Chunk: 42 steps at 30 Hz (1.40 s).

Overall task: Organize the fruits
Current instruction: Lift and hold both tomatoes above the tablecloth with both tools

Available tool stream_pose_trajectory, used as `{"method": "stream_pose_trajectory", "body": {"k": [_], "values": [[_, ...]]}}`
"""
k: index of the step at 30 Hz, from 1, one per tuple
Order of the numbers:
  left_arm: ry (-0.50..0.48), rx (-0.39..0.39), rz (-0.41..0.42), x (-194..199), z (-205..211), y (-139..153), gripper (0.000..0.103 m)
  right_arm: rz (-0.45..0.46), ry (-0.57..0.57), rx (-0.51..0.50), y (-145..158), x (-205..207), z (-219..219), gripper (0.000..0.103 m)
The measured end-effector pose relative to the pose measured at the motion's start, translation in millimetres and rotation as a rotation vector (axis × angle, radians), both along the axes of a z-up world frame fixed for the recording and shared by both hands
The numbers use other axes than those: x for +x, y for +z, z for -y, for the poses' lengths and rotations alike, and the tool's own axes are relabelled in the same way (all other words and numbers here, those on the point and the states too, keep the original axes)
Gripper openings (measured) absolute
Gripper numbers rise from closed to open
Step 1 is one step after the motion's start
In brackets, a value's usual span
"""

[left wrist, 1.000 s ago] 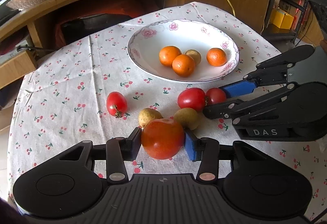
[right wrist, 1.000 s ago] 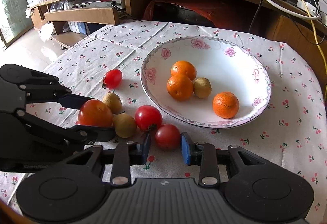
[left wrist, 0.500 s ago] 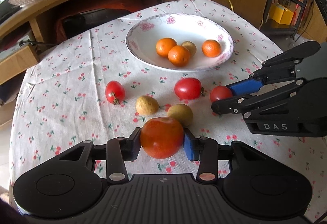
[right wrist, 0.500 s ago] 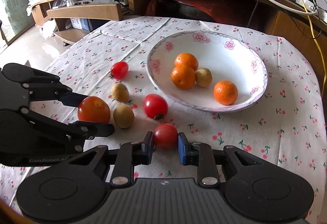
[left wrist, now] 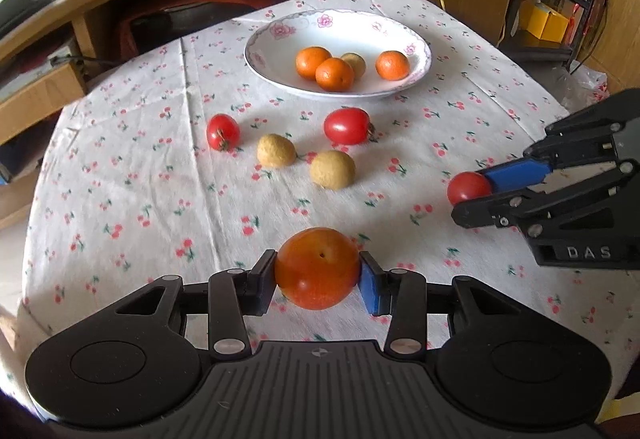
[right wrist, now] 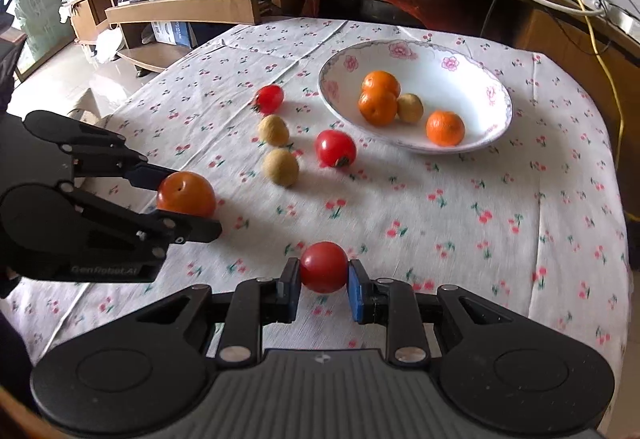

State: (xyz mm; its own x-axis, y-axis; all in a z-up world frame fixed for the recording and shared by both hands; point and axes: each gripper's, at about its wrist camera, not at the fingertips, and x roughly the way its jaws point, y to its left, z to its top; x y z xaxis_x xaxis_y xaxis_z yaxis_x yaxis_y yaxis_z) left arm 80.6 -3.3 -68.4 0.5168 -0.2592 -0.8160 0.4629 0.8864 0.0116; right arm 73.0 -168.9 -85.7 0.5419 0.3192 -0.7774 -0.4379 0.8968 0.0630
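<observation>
left wrist view had the left gripper (left wrist: pixel 318 281) clamped on a big orange-red tomato (left wrist: pixel 317 267), jaws pressed to either side of it, held above the near edge of the flowered tabletop (left wrist: pixel 120 199). off to the right, the right gripper (left wrist: pixel 474 195) had its jaws closed on a small red tomato (left wrist: pixel 466 187), also lifted clear of the cloth.

from the right wrist camera the same small tomato sat squeezed between the blue pads of that gripper, and the big tomato showed at the left in the other tool's black fingers.

both held fruits were well apart from the white bowl (left wrist: pixel 418 41), which held three oranges (left wrist: pixel 335 74) and one tan fruit (left wrist: pixel 354 63). left loose on the cloth between grippers and bowl: a plum tomato (left wrist: pixel 346 125), a round tomato with a stem (left wrist: pixel 223 132) and two tan fruits (left wrist: pixel 276 150) (left wrist: pixel 332 169).

what could have gone wrong from there, as i judged it — both tomatoes were smooth and round, gripped only at their sides, so a quick swing toward the bowl might have let one slip and roll off the tabletop's edge. squeezing harder to prevent that could have bruised or split the skin. the two tools heading for the same bowl could also have knocked together, and a drop from height onto the oranges might have bounced fruit out.
</observation>
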Motion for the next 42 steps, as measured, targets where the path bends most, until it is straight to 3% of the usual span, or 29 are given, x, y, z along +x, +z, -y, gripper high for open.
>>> {"method": "stream_pose_trajectory", "body": {"k": [10, 14, 25, 30, 33, 42], "values": [[-0.034, 0.028, 0.023, -4, 12, -1, 0.052, -0.017, 0.009, -0.013, -11, 0, -3, 0.028], [-0.041, 0.035, 0.026, -3, 13, -3, 0.062, -0.016, 0.017, -0.006, -11, 0, -2, 0.028], [-0.045, 0.047, 0.026, 2, 16, -6, 0.068, -0.017, 0.036, -0.009, -11, 3, -4, 0.033], [-0.045, 0.039, 0.018, 2, 16, -6, 0.062, -0.022, 0.034, -0.023, -10, 4, -5, 0.033], [-0.041, 0.026, 0.005, 3, 16, -5, 0.052, -0.023, 0.029, -0.036, -10, 5, -6, 0.029], [-0.038, 0.042, 0.006, 3, 18, -6, 0.051, -0.017, 0.033, -0.069, -10, 4, -12, 0.028]]}}
